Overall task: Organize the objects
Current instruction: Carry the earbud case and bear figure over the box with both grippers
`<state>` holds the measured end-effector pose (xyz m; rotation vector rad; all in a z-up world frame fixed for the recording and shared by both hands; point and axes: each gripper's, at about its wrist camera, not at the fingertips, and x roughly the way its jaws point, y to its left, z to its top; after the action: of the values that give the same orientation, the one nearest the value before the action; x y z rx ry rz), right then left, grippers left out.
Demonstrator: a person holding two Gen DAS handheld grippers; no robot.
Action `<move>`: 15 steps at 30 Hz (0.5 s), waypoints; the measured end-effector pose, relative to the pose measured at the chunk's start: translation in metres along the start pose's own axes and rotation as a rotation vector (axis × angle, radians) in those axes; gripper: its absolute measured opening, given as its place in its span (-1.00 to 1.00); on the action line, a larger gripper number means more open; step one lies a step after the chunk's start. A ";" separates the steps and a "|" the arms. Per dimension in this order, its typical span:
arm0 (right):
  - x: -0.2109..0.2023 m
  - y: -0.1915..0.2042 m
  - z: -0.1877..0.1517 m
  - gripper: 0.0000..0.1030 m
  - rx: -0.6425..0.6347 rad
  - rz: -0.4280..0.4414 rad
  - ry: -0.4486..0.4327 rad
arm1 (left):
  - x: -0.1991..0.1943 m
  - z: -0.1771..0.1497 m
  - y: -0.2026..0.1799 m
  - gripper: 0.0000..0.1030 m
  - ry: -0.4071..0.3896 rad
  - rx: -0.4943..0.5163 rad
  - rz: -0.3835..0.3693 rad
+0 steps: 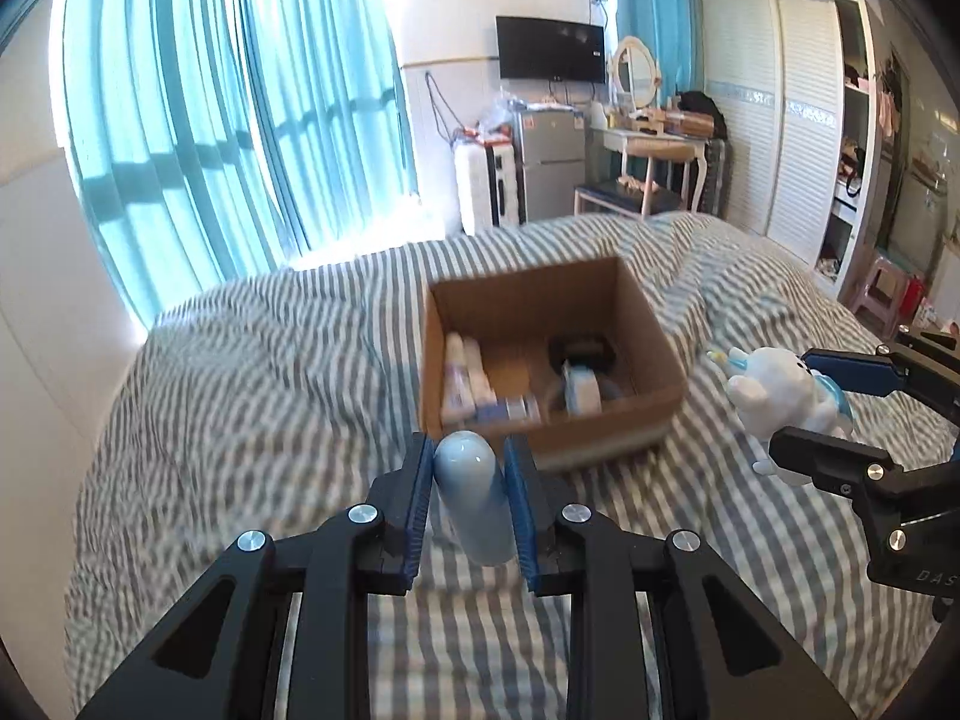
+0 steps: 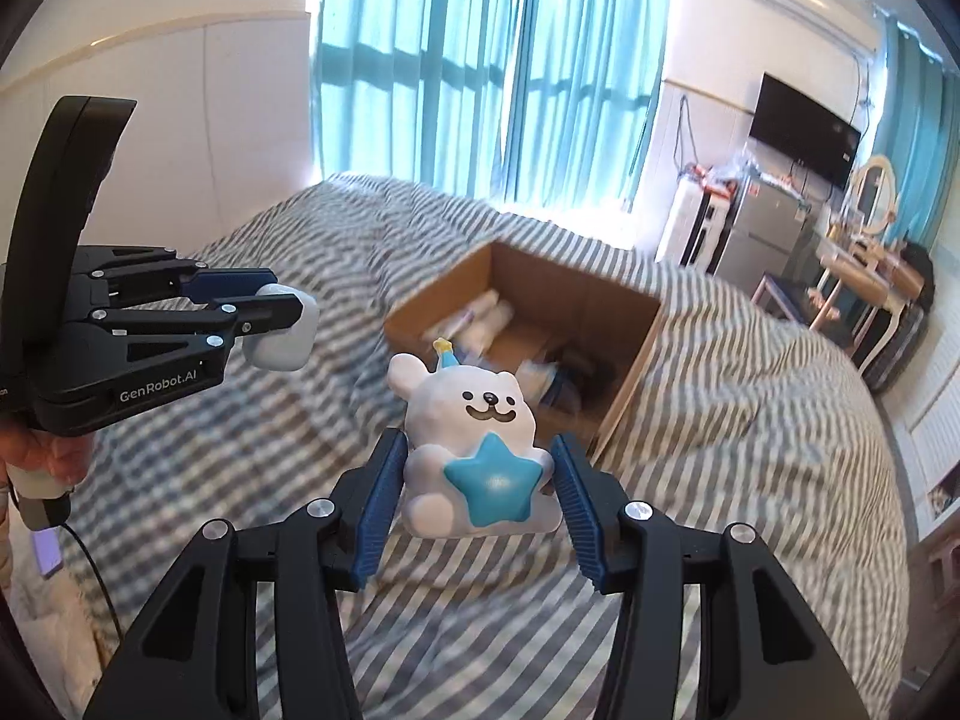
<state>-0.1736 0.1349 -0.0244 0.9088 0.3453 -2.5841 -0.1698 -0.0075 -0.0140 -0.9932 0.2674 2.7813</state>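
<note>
Both loads hanging short of open brown cardboard box on striped bed. Left gripper jaws pinching smooth pale-blue rounded bottle; glossy shell risking slipping out. Right gripper jaws squeezing white squishy bear with blue star; releasing early, soft toy bouncing off box rim.

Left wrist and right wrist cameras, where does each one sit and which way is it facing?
Left wrist: on the left gripper, looking down along its fingers, shut on a pale blue bottle, toward the cardboard box on the striped bed; the right gripper shows at right.
Right wrist: on the right gripper, holding a white bear toy, facing the box; a hand shows at left.
Shared: box, bed, both grippers, bottle, bear toy.
</note>
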 end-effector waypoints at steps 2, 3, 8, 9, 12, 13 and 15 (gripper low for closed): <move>0.008 -0.010 0.017 -0.03 -0.002 -0.020 -0.015 | 0.009 0.020 0.002 -0.53 -0.019 0.004 0.004; 0.013 -0.014 0.024 -0.03 0.000 -0.027 -0.019 | 0.015 0.029 0.002 -0.53 -0.025 0.006 0.002; 0.045 -0.040 0.063 -0.03 0.019 -0.059 -0.036 | 0.052 0.067 0.003 -0.53 -0.038 0.026 -0.003; 0.052 -0.045 0.070 -0.03 0.024 -0.064 -0.038 | 0.062 0.074 0.003 -0.53 -0.035 0.031 -0.004; 0.080 -0.059 0.087 -0.03 0.052 -0.065 -0.038 | 0.092 0.092 0.003 -0.53 -0.025 0.040 -0.018; 0.089 -0.062 0.092 -0.04 0.054 -0.067 -0.034 | 0.103 0.097 0.003 -0.53 -0.018 0.042 -0.021; 0.109 -0.070 0.102 -0.04 0.051 -0.077 -0.021 | 0.123 0.103 0.005 -0.53 -0.007 0.040 -0.023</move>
<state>-0.3375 0.1330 -0.0096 0.9020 0.3161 -2.6821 -0.3272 0.0244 -0.0134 -0.9706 0.3076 2.7473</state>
